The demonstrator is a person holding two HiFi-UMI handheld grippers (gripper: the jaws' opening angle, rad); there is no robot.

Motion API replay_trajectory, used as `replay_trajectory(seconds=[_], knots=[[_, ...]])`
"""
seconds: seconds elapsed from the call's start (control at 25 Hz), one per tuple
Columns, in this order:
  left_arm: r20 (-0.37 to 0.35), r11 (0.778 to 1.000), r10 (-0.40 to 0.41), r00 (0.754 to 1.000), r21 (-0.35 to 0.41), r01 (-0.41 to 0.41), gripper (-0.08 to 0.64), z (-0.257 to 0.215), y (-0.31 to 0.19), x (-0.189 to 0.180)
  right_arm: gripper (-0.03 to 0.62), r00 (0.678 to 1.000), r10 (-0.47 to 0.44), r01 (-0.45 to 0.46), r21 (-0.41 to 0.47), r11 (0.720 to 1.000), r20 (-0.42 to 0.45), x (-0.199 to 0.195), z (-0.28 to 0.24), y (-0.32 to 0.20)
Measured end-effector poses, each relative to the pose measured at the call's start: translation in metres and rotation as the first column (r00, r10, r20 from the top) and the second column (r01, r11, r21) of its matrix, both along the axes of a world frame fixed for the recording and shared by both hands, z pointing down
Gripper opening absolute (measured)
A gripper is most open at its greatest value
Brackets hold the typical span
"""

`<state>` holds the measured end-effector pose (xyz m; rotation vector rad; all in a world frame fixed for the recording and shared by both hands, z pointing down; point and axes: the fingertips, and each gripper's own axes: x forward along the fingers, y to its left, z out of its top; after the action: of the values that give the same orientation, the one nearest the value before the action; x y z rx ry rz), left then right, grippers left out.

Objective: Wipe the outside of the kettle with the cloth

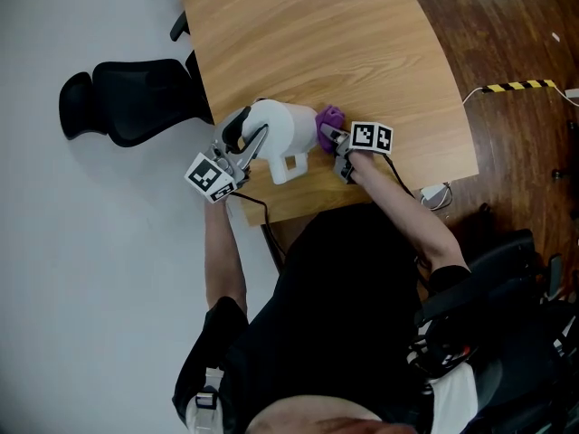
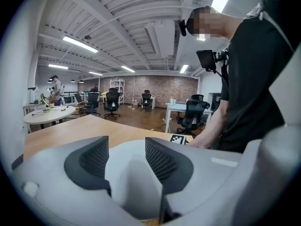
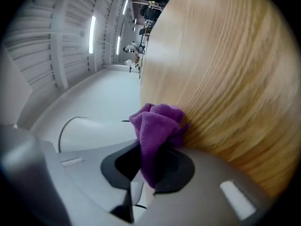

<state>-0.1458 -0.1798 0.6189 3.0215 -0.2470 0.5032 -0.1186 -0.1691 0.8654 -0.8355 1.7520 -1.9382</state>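
A white kettle [image 1: 282,134] stands near the front edge of the wooden table [image 1: 362,52]. My left gripper [image 1: 246,141] is at the kettle's left side, shut on its white handle [image 2: 126,166], which fills the gap between the two dark pads [image 2: 162,160]. From the right, my right gripper [image 1: 331,137] is shut on a bunched purple cloth [image 1: 329,117]. In the right gripper view the cloth [image 3: 155,126] sticks out past the jaws, against the kettle's white wall [image 3: 91,133] and touching the tabletop [image 3: 225,79].
A black office chair [image 1: 136,98] stands left of the table. A white cable and plug [image 1: 436,193] hang off the table's right front corner. Yellow-black tape [image 1: 517,86] marks the wooden floor. More desks and chairs [image 2: 112,102] stand far behind.
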Motion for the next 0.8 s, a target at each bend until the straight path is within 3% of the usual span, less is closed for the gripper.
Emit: replay_trajectory(seconds=[0.2,0.28,0.32,0.4,0.44,0.48,0.6,0.72,0.8], knots=[[-0.032,0.99,0.108,0.994,-0.084,-0.11,0.004,-0.008,-0.007,0.009,0.046,0.999,-0.027,0.026,0.009,1.0,0.04,0.007,-0.003,0.02],[0.024,0.993,0.06,0.998,-0.099,-0.057,0.003,-0.008,-0.012,0.014,0.046,0.993,0.053,-0.066,0.122,0.99,0.105,0.028,-0.05,0.01],[0.061,0.995,0.004,0.998,-0.096,0.002,0.003,-0.005,-0.016,0.015,0.046,0.984,0.085,-0.118,0.223,0.968,0.155,0.04,-0.09,0.0],[0.12,0.987,-0.119,0.986,-0.094,0.13,0.003,0.004,-0.02,0.016,0.046,0.969,0.071,-0.17,0.434,0.885,0.235,0.055,-0.175,-0.016],[0.142,0.98,-0.163,0.976,-0.094,0.177,0.003,0.009,-0.019,0.016,0.046,0.969,0.041,-0.16,0.497,0.853,0.243,0.055,-0.204,-0.021],[0.162,0.974,-0.194,0.967,-0.086,0.21,0.003,0.015,-0.016,0.016,0.046,0.971,0.014,-0.138,0.512,0.848,0.238,0.05,-0.215,-0.023],[0.191,0.963,-0.252,0.949,-0.042,0.265,0.003,0.021,-0.015,0.015,0.048,0.978,0.005,-0.098,0.434,0.895,0.209,0.035,-0.185,-0.03],[0.181,0.963,-0.26,0.948,-0.028,0.27,0.003,0.018,-0.015,0.014,0.047,0.998,0.003,-0.016,0.219,0.976,0.061,0.022,-0.08,-0.027],[0.174,0.965,-0.255,0.951,-0.022,0.263,0.003,0.018,-0.013,0.013,0.046,0.999,-0.032,0.032,0.078,0.996,0.009,0.015,-0.014,-0.017]])
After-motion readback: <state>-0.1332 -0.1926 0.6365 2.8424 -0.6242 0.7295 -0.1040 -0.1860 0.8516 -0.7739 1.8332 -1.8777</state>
